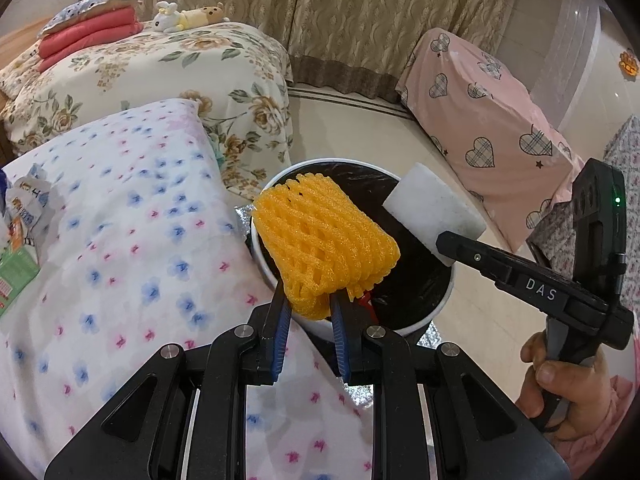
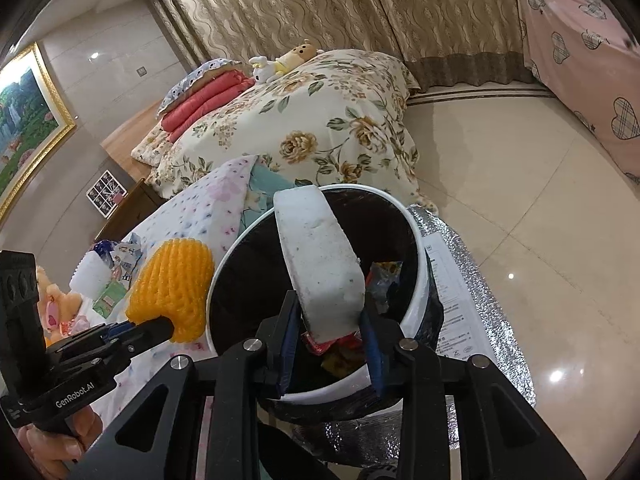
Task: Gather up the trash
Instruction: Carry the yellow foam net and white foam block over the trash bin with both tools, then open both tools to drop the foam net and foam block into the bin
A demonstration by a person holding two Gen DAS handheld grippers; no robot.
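Note:
My left gripper [image 1: 310, 300] is shut on an orange foam fruit net [image 1: 326, 240] and holds it over the left rim of a white trash bin [image 1: 440, 304] lined with a black bag. My right gripper [image 2: 330, 312] is shut on a white foam block [image 2: 320, 256] and holds it over the bin's [image 2: 228, 264] opening. The block [image 1: 434, 212] and the right gripper [image 1: 448, 246] show at the right in the left wrist view. The net [image 2: 172, 288] and the left gripper [image 2: 160, 326] show at the left in the right wrist view. Coloured wrappers [image 2: 340, 348] lie in the bin.
A table with a white flowered cloth [image 1: 120, 240] stands left of the bin, with packets [image 1: 24, 232] and more trash [image 2: 108, 276] at its far end. A floral bed [image 2: 300, 128] lies behind. A pink covered piece of furniture [image 1: 488, 120] stands right. Silver foil mat [image 2: 472, 320] under the bin.

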